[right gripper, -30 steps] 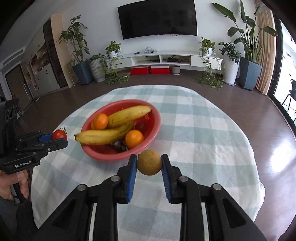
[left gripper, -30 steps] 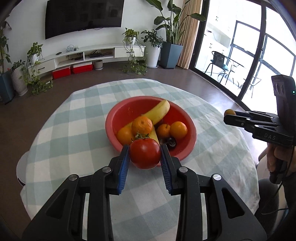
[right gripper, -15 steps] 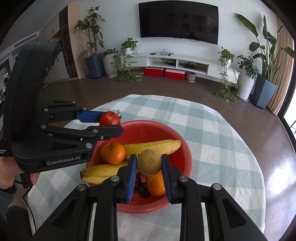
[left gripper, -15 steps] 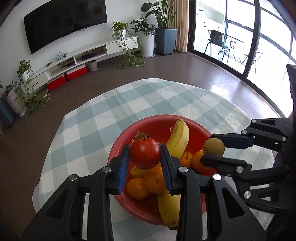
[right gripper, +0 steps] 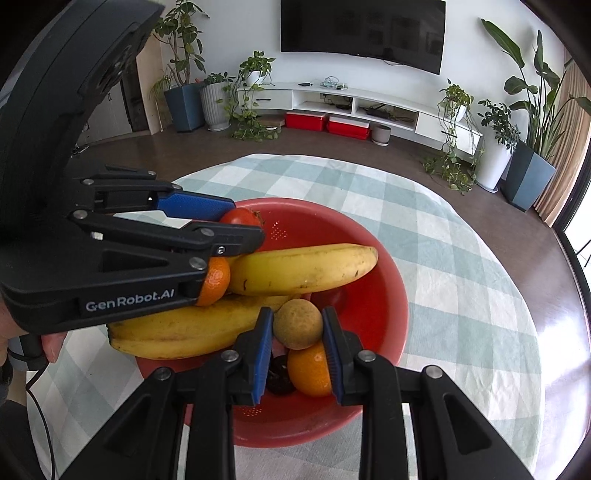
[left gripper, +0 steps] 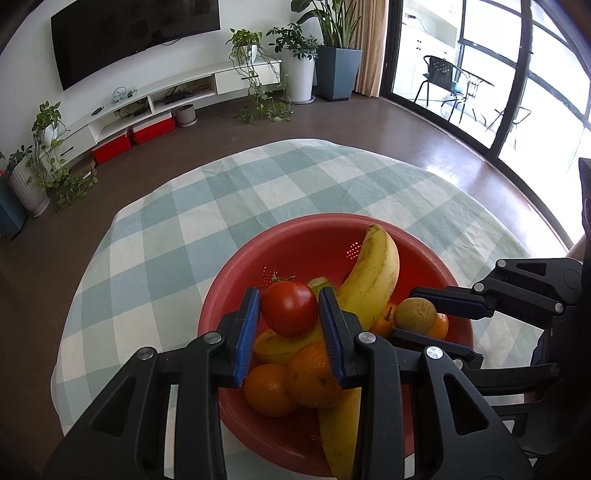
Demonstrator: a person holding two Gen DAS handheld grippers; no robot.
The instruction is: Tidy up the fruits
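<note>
The left tongs (left gripper: 290,312) are clenched on a red tomato (left gripper: 290,309), its green stem pointing up, and hold it above the red bowl (left gripper: 310,236) that sits on the desk (left gripper: 177,229) under a green and white checked cloth. The blue pads (left gripper: 246,332) press the tomato from both sides. Below it in the bowl lie two bananas: the upper banana (left gripper: 373,280) leans against the far wall of the bowl, and the lower banana (right gripper: 177,330) lies across the near part. Several oranges (left gripper: 314,374) are packed beside them, two just under the left tongs.

The right tongs (right gripper: 297,325) are clenched on a small round tan fruit (right gripper: 297,324), also held over the bowl, above an orange (right gripper: 310,373) and a dark fruit (right gripper: 280,376) that I cannot identify. In the left wrist view the tan fruit sits just right of the upper banana, with the right tongs reaching in from the right edge. In the right wrist view the left tongs reach in from the left, the tomato showing at their tip above the bowl's far rim, and a hand (right gripper: 51,345) grips the handle at the lower left.

The two pairs of tongs are near each other over the bowl but apart. Behind the desk a television (right gripper: 364,31) hangs on the wall above a low white shelf with potted plants around it
</note>
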